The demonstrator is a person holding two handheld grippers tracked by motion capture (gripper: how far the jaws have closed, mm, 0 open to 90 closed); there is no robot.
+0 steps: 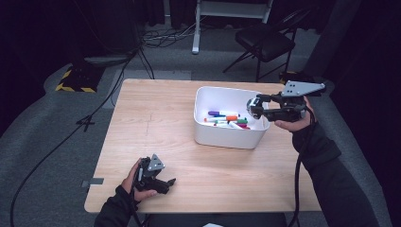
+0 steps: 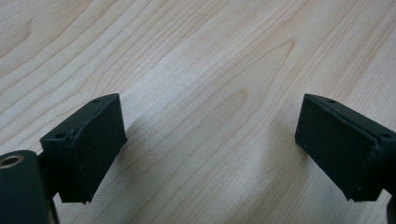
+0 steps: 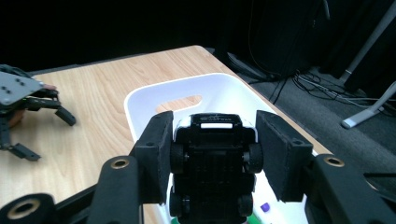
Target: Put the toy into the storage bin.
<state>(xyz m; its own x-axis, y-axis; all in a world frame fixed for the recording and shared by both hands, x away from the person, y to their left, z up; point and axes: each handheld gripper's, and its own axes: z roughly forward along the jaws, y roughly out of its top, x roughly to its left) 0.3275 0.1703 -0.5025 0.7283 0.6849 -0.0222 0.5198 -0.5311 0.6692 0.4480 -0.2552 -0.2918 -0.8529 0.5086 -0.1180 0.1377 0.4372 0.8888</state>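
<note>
- High view: the right gripper point(image 1: 256, 107) is closed on a toy car point(image 1: 254, 107) and hangs above the right end of the white bin point(image 1: 222, 137). My reading: the car is lifted and over the bin; lowering and letting go are left.
- The bin sits on the far right part of the wooden surface point(image 1: 156, 123). Markers point(image 1: 227, 119) lie across its floor, so the car will likely land on or beside them.
- The left gripper point(image 1: 166, 184) lies low at the near left edge of the surface, well apart from the bin, jaws parted, nothing between them.
- Around: a folding chair point(image 1: 265, 42) and cables point(image 1: 118, 90) on the floor beyond the surface. None of it stands in the way.
- Left gripper view: two black pads point(image 2: 88, 149) stand wide apart over bare wood point(image 2: 210, 70). Gripper empty and open.
- Right gripper view: the pads point(image 3: 156, 154) clamp the toy car point(image 3: 212, 163) by its sides, underside and wheels facing the camera. Grip looks square.
- Below and ahead, the bin point(image 3: 140, 100) with its handle slot; a purple marker point(image 3: 265, 207) peeks beside the car. The rim is clear under the car, as far as I can judge.
- The left gripper point(image 3: 44, 128) shows farther off at the left, resting on the surface point(image 3: 102, 93), out of the path.
</note>
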